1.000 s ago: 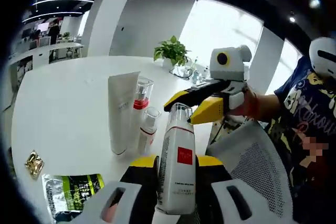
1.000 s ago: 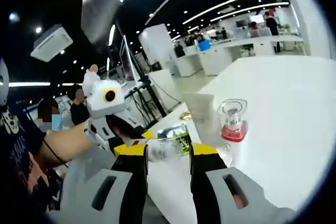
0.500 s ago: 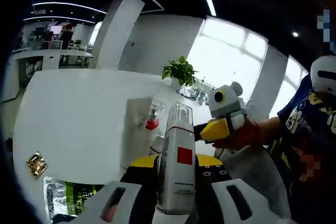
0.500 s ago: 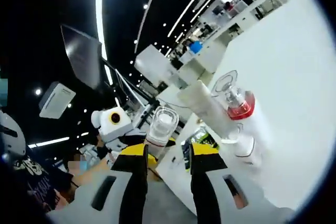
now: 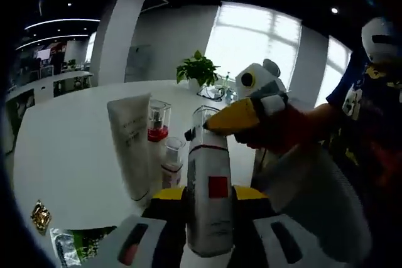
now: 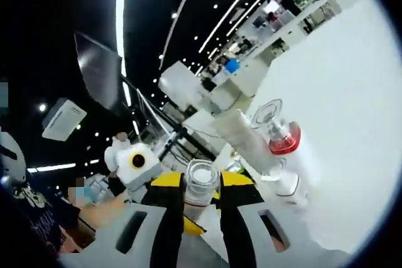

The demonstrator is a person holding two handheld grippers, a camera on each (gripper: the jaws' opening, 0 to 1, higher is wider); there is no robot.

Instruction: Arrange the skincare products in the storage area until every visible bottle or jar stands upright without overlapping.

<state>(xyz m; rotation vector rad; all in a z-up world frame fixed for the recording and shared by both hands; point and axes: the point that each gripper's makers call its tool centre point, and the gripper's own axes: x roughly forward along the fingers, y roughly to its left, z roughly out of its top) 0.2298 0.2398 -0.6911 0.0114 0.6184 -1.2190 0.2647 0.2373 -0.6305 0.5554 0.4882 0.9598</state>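
My left gripper [image 5: 210, 202] clamps the white bottle [image 5: 210, 186] low on its body, long axis upright above the desk [image 5: 69, 149]. My right gripper [image 6: 200, 194] pinches its clear cap [image 6: 201, 177], beside the standing tube [image 5: 130, 145].

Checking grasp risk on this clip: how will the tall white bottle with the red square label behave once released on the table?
The white bottle is tall and narrow, so probably tippy. Its clear cap, between the right gripper jaws, looks smooth, likely slippery. The left gripper clamps its rigid-looking body.
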